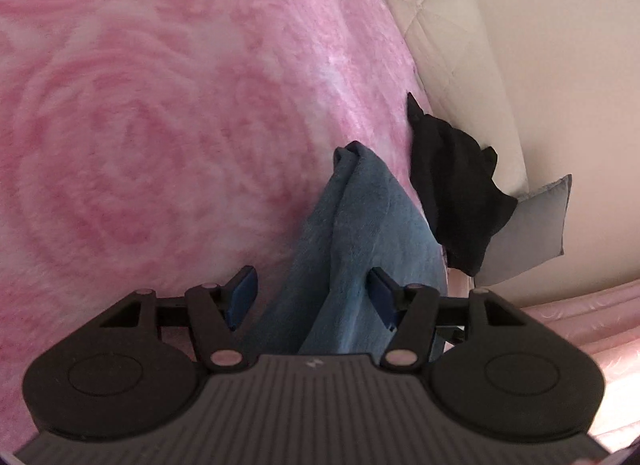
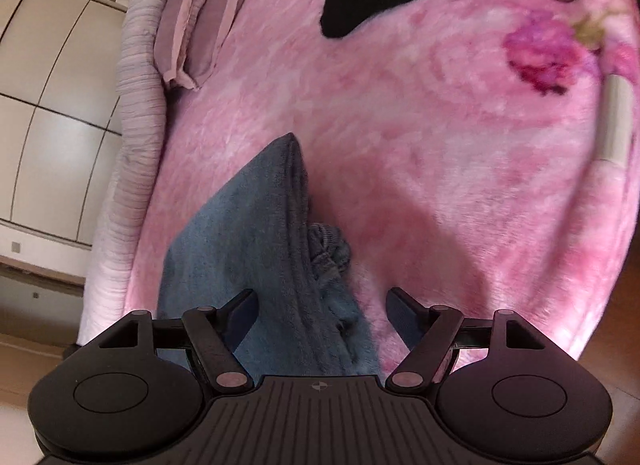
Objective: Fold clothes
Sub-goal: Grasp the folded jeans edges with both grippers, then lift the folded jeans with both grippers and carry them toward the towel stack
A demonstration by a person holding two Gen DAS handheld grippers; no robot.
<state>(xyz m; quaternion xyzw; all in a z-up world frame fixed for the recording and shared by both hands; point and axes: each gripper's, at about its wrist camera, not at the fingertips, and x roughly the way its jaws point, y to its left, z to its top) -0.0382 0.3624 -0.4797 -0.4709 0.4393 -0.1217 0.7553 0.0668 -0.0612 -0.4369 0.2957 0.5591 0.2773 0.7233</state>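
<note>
Blue terry-cloth garment (image 1: 352, 249) lies in a doubled, ridged heap on the fluffy pink rose-patterned blanket (image 1: 140, 125), its layers uneven and one gathered edge bunched in the right wrist view, so by appearance the fold is part-made rather than squared off. A crumpled black garment (image 1: 452, 193) sits near it at the blanket's edge, unfolded. Left gripper (image 1: 310, 297) and right gripper (image 2: 320, 315) both stand spread wide, straddling the blue cloth, pinching nothing; whether pads brush it is unclear.
</note>
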